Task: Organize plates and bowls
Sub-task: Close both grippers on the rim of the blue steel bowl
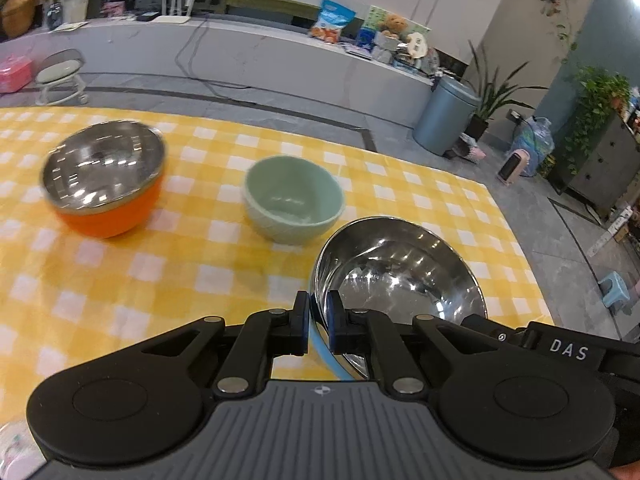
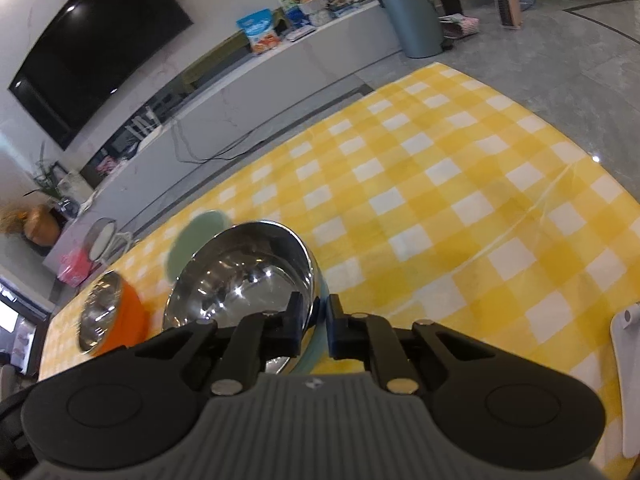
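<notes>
A steel-lined bowl with a light blue outside (image 1: 400, 272) is held by both grippers. My left gripper (image 1: 319, 312) is shut on its near rim. In the right wrist view my right gripper (image 2: 316, 314) is shut on the rim of the same bowl (image 2: 240, 276), which is tilted above the yellow checked tablecloth (image 2: 440, 184). A pale green bowl (image 1: 294, 200) stands beyond it on the cloth and also shows in the right wrist view (image 2: 192, 236). An orange bowl with a steel lining (image 1: 106, 184) stands at the left, and at the lower left of the right wrist view (image 2: 108, 316).
The table's far edge and right edge drop to a grey tiled floor. A white object (image 2: 628, 380) sits at the table's near right. A grey bin (image 1: 444, 116), a low white bench (image 1: 240, 52) and a small stool (image 1: 60, 76) stand beyond the table.
</notes>
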A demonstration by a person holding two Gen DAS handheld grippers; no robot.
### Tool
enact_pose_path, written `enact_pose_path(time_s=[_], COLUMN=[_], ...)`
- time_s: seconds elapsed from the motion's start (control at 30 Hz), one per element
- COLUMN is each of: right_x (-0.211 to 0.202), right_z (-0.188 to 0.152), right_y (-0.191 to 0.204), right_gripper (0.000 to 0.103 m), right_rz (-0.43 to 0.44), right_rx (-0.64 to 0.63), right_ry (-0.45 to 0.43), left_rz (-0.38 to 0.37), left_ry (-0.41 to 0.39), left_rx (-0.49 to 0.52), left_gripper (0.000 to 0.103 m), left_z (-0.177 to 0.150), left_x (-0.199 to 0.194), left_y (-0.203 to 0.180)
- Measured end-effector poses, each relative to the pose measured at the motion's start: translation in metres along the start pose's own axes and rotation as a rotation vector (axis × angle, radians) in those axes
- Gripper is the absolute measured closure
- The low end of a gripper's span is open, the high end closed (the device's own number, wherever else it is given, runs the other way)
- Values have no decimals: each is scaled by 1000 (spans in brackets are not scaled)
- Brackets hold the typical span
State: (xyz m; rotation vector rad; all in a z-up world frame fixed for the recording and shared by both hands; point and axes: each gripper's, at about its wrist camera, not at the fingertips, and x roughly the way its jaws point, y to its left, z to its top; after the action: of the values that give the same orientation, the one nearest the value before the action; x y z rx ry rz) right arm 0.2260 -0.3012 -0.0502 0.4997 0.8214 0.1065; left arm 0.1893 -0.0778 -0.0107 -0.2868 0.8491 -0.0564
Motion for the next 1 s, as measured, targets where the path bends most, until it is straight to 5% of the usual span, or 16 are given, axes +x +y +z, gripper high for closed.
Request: enact_pose_path(time_s=[0.5,1.0], right_x=[-66,-68], right_z=[-57,-87], right_y=[21,9], right_gripper=[93,94], right_rz=[105,88], right_rx=[-141,-111], right_ry=[39,125], left_rz=[44,26], left_ry=[34,82], left_rx=[-111,-158], left_gripper=[94,92], left_z=[-46,-86], left_x=[-73,-84], left_y=[31,47])
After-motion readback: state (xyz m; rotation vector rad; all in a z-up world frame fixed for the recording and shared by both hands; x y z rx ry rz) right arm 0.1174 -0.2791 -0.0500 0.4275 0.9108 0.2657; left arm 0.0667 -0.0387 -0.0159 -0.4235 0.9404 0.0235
